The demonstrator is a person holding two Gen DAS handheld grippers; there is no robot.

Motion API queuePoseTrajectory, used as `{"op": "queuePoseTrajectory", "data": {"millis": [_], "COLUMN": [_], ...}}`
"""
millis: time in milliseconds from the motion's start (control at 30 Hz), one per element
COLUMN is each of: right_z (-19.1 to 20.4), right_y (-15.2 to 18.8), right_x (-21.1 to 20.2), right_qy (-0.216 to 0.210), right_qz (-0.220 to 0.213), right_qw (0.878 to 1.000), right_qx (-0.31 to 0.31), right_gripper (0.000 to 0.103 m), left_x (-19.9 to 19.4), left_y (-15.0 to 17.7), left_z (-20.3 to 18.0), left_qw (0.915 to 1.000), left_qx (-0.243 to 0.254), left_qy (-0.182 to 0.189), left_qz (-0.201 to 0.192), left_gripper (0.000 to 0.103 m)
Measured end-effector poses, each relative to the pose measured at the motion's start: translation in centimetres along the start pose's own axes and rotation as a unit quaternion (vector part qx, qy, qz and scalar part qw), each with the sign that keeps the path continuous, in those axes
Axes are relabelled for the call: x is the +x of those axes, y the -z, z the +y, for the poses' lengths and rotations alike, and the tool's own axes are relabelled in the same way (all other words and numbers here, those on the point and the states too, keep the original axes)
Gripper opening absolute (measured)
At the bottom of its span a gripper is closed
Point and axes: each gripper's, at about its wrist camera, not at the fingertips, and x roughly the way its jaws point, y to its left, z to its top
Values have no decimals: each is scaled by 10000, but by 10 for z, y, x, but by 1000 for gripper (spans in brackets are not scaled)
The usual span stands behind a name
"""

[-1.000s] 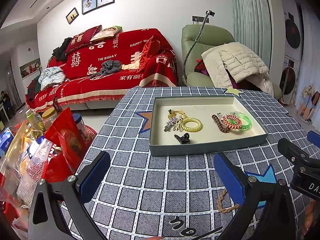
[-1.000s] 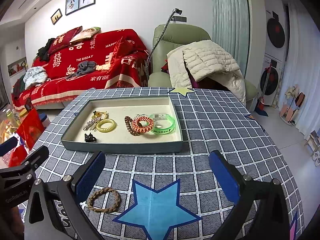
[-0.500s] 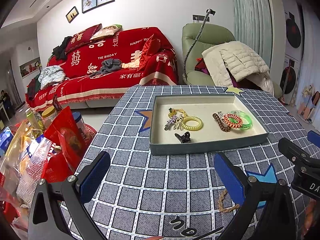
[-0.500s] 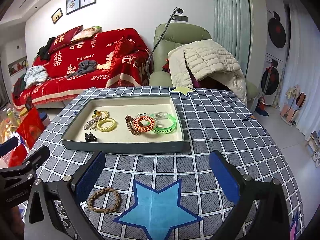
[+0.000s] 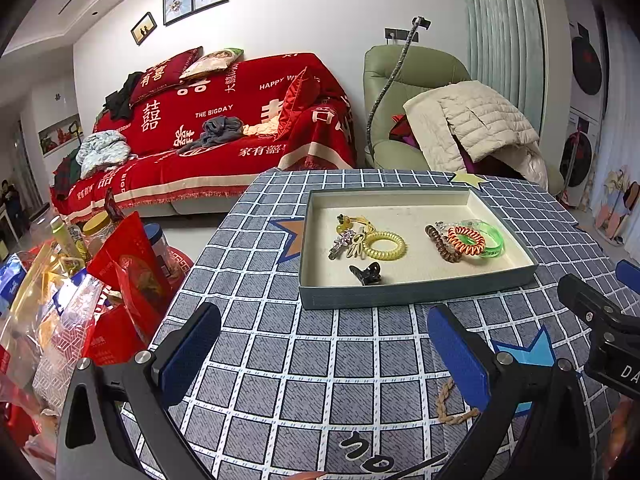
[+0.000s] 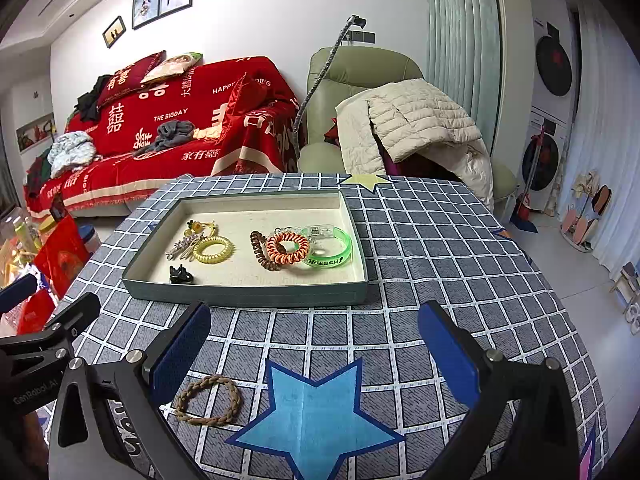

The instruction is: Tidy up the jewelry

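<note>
Though light and limp, the braided band (image 6: 208, 400) near the tray (image 6: 244, 294) suits a rim pinch; both grippers' fingers (image 6: 182, 350) spread.

Three coil ties (image 6: 287, 247), one wristband (image 6: 329, 248), one braided band (image 6: 208, 399), one tray (image 6: 248, 295).

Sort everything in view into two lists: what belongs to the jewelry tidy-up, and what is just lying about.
Belongs to the job:
tray
braided band, on the cloth outside the tray
yellow coil
orange coil
brown coil
green bangle
black claw clip
silver clip

Just lying about:
snack bags
beige jacket
red sofa
</note>
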Motion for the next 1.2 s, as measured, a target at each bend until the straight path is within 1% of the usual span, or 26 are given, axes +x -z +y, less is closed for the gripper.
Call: {"op": "queuePoseTrajectory", "data": {"millis": [1200], "right_z": [0], "right_y": [0], "right_x": [2], "right_qy": [-5], "right_qz": [2], "right_qw": [10000], "right_qx": [8], "right_gripper": [103], "left_x": [3], "left_y": [3], "left_z": [1], "left_qw": [10000], "left_qx": [-6], "left_qy": [11], "left_qz": [26], "left_gripper": [103]}}
